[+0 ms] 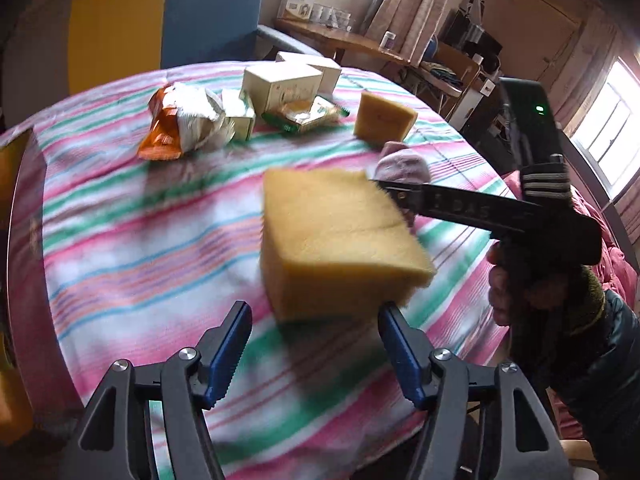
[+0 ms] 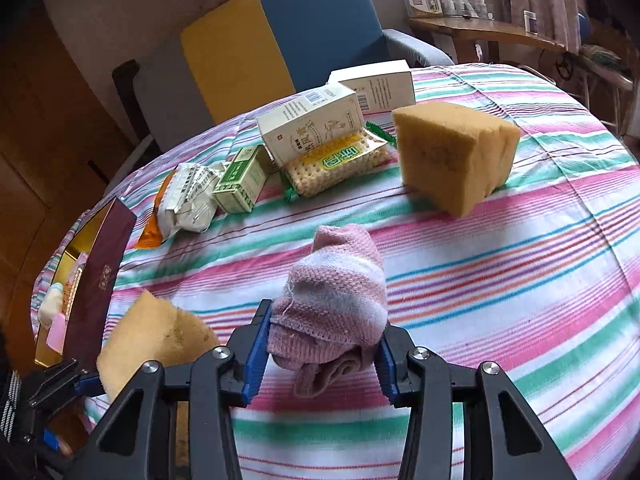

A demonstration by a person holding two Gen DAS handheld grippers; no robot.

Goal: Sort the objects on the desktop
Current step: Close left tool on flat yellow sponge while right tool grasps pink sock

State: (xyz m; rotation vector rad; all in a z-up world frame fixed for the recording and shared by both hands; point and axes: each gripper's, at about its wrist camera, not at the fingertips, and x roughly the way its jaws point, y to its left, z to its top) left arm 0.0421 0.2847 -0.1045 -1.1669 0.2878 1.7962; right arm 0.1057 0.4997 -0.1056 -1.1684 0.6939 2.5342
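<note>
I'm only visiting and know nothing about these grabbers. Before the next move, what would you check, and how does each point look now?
1. Right gripper around the pink knitted cloth: ok, a blue pad on each side.
2. Cloth firmly pinched: cannot tell.
3. Left gripper open: ok.
4. Near yellow sponge squarely between the left fingers: not ok, it sits just ahead of the tips, and the left wrist view is blurred.
5. Far sponge out of the way: ok.
6. Maroon box at the table's edge ready to receive: cannot tell.
</note>
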